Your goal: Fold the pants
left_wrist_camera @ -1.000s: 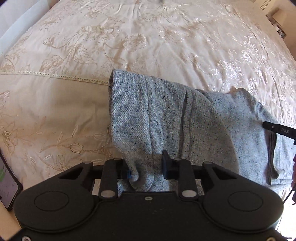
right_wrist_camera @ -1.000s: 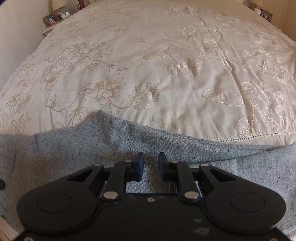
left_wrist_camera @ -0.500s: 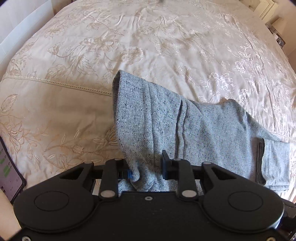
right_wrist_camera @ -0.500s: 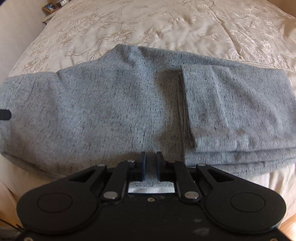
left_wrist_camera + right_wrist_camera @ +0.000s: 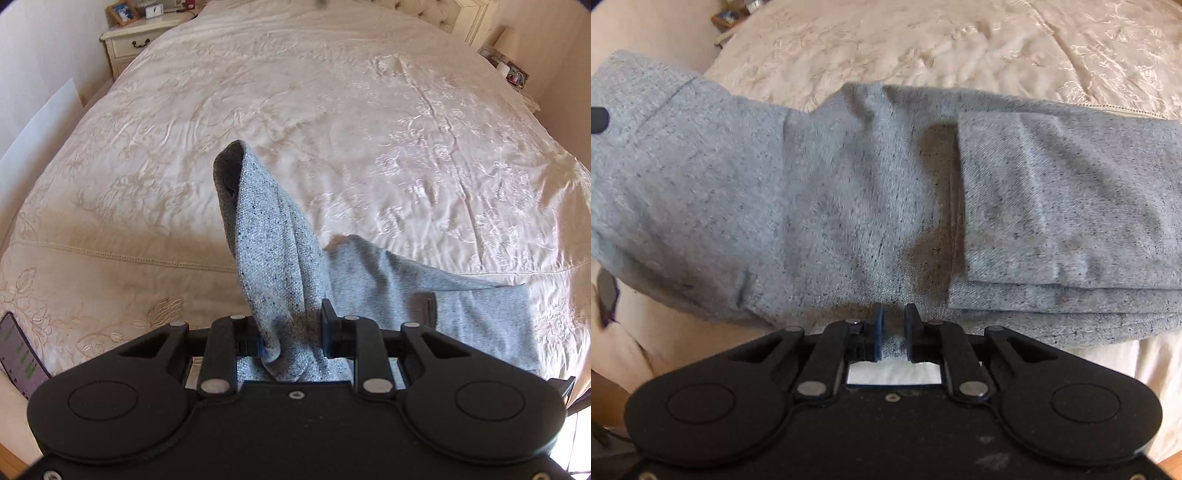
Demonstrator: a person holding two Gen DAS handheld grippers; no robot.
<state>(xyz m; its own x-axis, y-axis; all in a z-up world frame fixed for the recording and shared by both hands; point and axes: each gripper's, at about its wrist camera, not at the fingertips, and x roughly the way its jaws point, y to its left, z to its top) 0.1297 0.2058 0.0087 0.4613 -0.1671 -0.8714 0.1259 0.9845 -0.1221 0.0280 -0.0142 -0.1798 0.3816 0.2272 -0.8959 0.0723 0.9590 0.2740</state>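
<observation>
The grey speckled pants [image 5: 273,251] lie near the front edge of the bed. My left gripper [image 5: 291,332] is shut on one end of them and holds it lifted, so the cloth stands up in a fold. The rest trails right and lies flat [image 5: 480,314]. In the right wrist view the pants [image 5: 849,192] spread across the frame, with a folded layer [image 5: 1052,206] at the right. My right gripper [image 5: 894,328] is shut on the near edge of the pants. The left gripper's fingertip [image 5: 598,119] shows at the left edge.
The cream embroidered bedspread [image 5: 332,110] covers the bed. A phone [image 5: 20,354] lies at the front left corner. A white bedside table [image 5: 136,40] stands at the far left and another [image 5: 513,77] at the far right.
My left gripper has lifted its end of the pants higher off the bed. My right gripper has closed on the near edge of the pants and pulled back, tilting down over them.
</observation>
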